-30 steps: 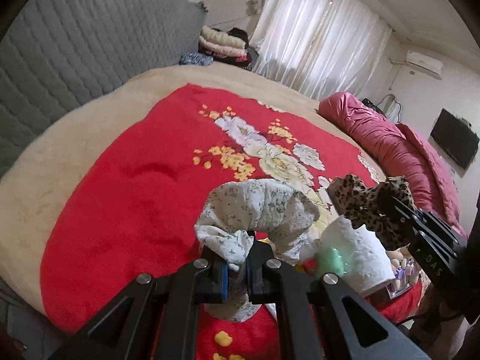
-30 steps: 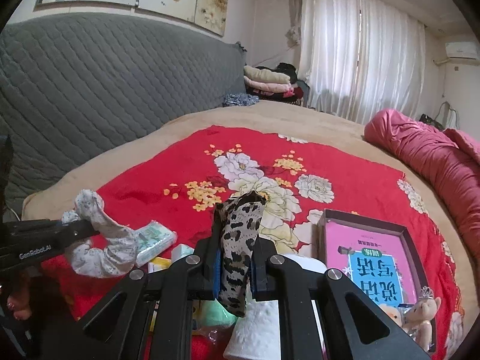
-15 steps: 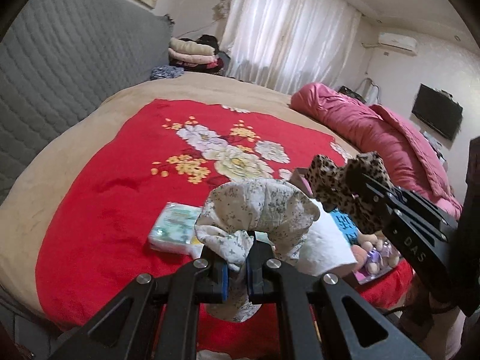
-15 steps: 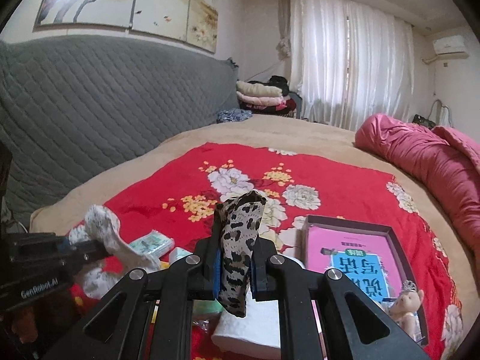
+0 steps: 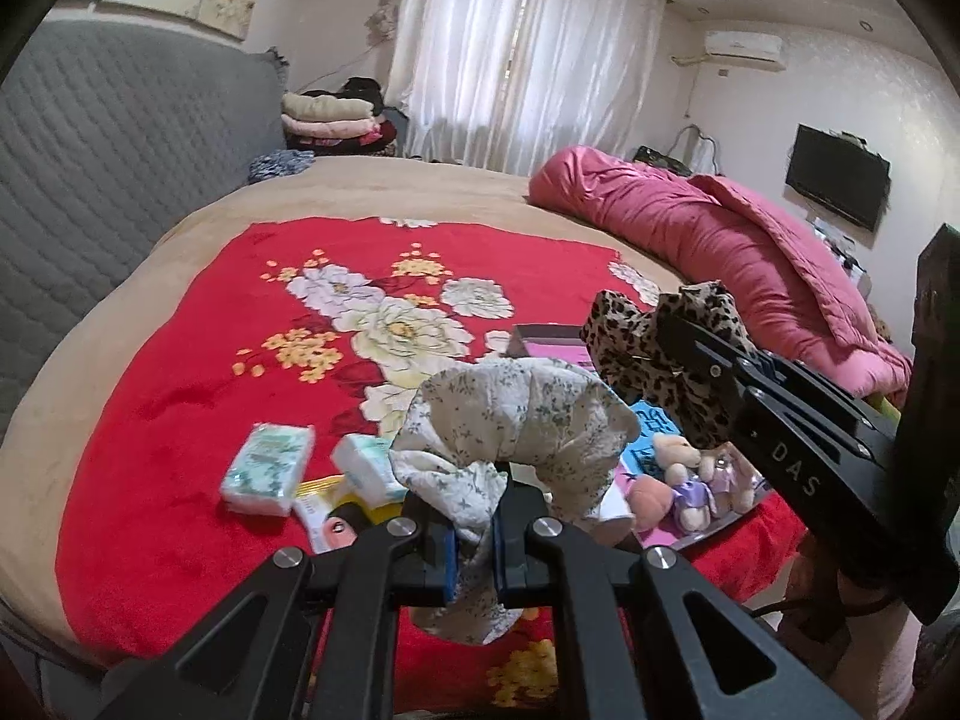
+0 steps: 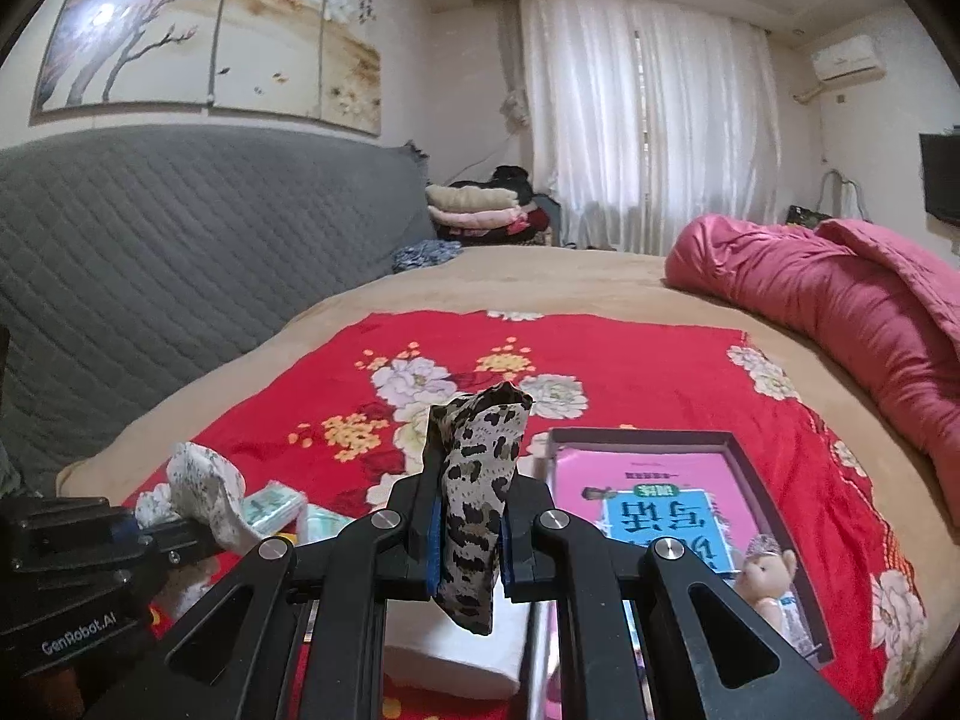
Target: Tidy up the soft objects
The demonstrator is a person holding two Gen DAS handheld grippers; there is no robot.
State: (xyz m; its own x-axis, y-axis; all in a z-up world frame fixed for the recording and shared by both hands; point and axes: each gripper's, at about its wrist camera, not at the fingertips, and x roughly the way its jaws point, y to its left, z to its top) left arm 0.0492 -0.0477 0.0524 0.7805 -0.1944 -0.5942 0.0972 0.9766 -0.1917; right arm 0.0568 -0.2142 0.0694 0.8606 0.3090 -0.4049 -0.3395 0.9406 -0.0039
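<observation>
My left gripper [image 5: 474,546] is shut on a white floral scrunchie [image 5: 516,420] and holds it above the near edge of the red flowered blanket [image 5: 180,372]. My right gripper [image 6: 468,540] is shut on a leopard-print scrunchie [image 6: 474,480], also held up over the blanket. The leopard scrunchie also shows in the left wrist view [image 5: 666,348], to the right of the floral one. The floral scrunchie shows in the right wrist view [image 6: 204,480] at the lower left.
Two tissue packs [image 5: 270,468] and a white tissue roll [image 6: 450,654] lie on the blanket's near part. A pink boxed book set [image 6: 654,492] with small plush dolls [image 5: 690,474] lies at the right. A pink quilt [image 5: 720,240] is bunched far right. A grey headboard [image 5: 90,150] is left.
Both grippers have risen and drawn back from the blanket with their scrunchies still held. The tissue packs and the pink box have come into the left wrist view.
</observation>
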